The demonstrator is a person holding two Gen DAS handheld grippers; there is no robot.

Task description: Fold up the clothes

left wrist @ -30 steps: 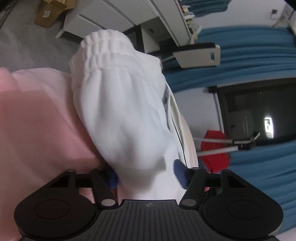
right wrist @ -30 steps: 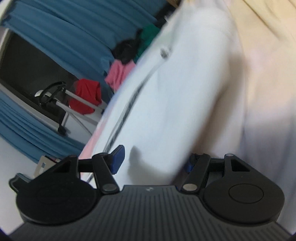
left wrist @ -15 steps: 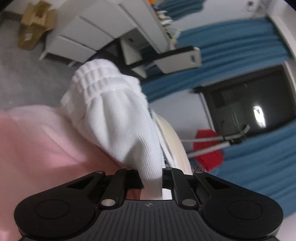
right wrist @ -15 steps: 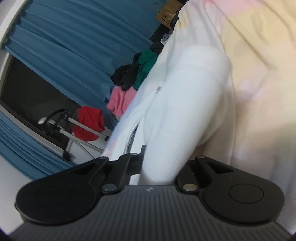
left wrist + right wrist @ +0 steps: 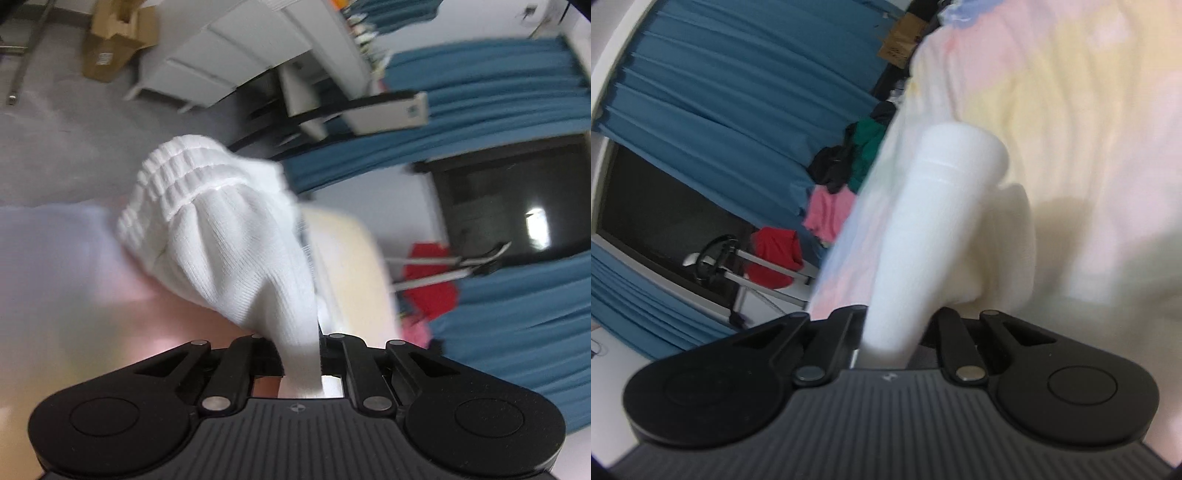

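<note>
A white ribbed garment [image 5: 229, 243] with an elastic gathered band at its far end rises from my left gripper [image 5: 301, 363], which is shut on its fabric. In the right wrist view another part of the white garment [image 5: 934, 229] stands as a rolled tube, pinched in my right gripper [image 5: 892, 336], also shut on it. Both lie over a pastel pink and yellow sheet [image 5: 1089, 147]; the same pastel sheet [image 5: 74, 280] shows under the left gripper. The fingertips are hidden by the cloth.
White drawers [image 5: 236, 48] and a cardboard box [image 5: 110, 40] stand on the grey floor. Blue curtains [image 5: 720, 110] frame a dark window [image 5: 509, 206]. A pile of red, pink, green and black clothes [image 5: 834, 199] lies by a metal rack [image 5: 738, 258].
Both grippers went from open around the white garment to shut on it. The garment has since been lifted and drawn into narrower bunches, and both views have shifted.
</note>
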